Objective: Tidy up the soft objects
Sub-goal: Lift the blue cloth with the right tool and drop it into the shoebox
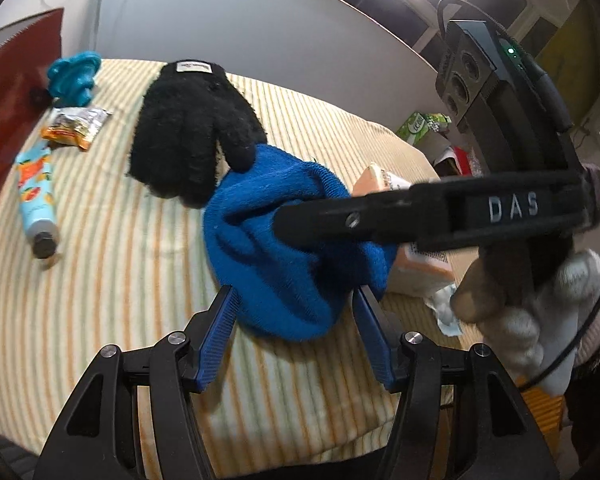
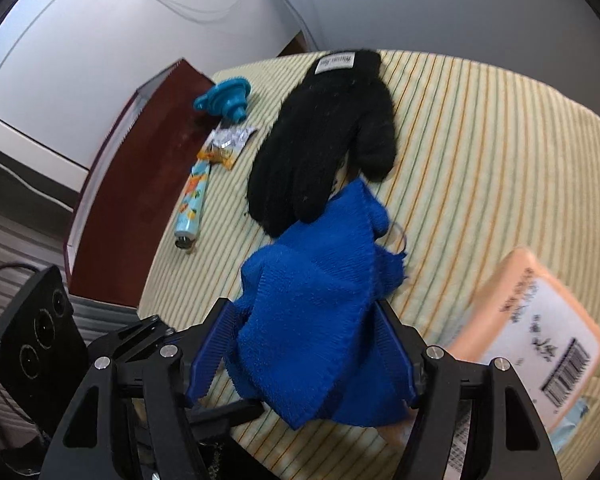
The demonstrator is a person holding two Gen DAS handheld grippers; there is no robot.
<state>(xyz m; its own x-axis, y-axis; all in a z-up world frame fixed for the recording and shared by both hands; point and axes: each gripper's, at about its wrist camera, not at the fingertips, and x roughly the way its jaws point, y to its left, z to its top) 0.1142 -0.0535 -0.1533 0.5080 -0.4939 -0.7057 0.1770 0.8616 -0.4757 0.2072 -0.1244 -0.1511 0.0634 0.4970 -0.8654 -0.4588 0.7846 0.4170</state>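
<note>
Left wrist: left hand-held gripper [image 1: 294, 316] jaws part open, blue knit cloth [image 1: 284, 248] between them, pads not pressing. Cloth lies crumpled mid-bench on the striped cover [image 1: 120, 264], black glove [image 1: 192, 128] overlapping its edge at 11 o'clock. Right wrist: right hand-held gripper [image 2: 306, 344] also part open, cloth bunched between the jaws; possibly brushing one pad, blur makes it hard to call. Cloth looks light, floppy, non-slip; best pinched at a thick fold or hem, not a single layer.
</note>
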